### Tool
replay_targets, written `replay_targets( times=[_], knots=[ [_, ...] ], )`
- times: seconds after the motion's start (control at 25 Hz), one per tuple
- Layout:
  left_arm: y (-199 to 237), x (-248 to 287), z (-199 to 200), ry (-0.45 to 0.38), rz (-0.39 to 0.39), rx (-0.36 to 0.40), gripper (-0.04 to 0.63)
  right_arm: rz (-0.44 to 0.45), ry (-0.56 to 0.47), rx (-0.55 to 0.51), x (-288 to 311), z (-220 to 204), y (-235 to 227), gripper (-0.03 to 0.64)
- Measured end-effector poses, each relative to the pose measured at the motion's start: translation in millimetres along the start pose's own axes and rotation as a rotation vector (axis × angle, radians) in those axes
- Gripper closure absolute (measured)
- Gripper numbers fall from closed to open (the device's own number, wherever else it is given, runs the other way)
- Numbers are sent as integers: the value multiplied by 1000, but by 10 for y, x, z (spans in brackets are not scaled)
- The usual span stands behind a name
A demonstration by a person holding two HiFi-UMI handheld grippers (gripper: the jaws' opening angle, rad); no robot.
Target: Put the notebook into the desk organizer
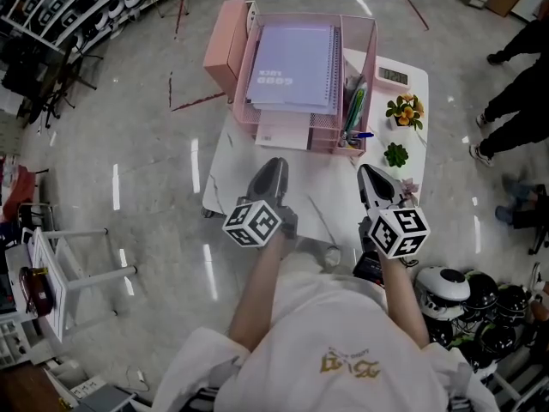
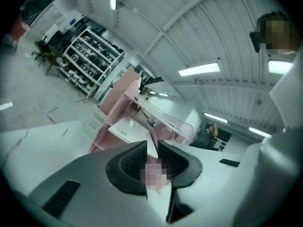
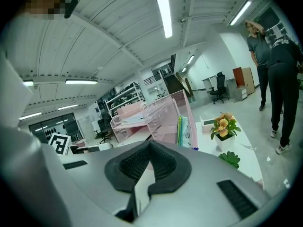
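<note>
Head camera is looking steeply down from above the person onto the white table (image 1: 243, 160), with the pink desk organizer (image 1: 296, 67) at mid-distance. Left gripper (image 2: 152, 142) camera is riding low behind its jaws, tilting up at the organizer and ceiling. Right gripper (image 3: 149, 142) camera is looking likewise from the other side, also catching the potted flowers (image 3: 223, 125). All three views are sharing the organizer

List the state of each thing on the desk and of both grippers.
notebook: closed, flat in the top tray
desk organizer: upright, holding the notebook
pens: upright in the side compartment
left gripper: jaws slightly apart, empty
right gripper: jaws together, empty
</note>
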State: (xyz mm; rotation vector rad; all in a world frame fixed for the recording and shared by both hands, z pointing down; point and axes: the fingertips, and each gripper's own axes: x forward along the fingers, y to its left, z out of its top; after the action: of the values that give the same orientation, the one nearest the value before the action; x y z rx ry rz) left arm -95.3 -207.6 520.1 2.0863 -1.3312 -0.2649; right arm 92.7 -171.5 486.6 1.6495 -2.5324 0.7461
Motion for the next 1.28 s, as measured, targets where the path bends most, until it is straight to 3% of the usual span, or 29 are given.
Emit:
replay_targets(
  times=[0.16, 0.24, 0.4, 0.56, 1.28],
  knots=[
    [-262, -66, 95, 19, -28, 189, 539, 9, -25, -16, -67, 65, 101, 609],
    [-367, -102, 146, 21, -42, 239, 577, 11, -40, -27, -105, 114, 145, 609],
    [-506, -205, 307, -30, -38, 286, 578, 15, -68, -51, -166, 210, 210, 609],
    [-597, -283, 413, -54, -51, 296, 578, 20, -83, -67, -206, 249, 270, 609],
    [-591, -349, 291, -6, -62, 261, 578, 36, -69, -87, -284, 201, 364, 609]
  ],
)
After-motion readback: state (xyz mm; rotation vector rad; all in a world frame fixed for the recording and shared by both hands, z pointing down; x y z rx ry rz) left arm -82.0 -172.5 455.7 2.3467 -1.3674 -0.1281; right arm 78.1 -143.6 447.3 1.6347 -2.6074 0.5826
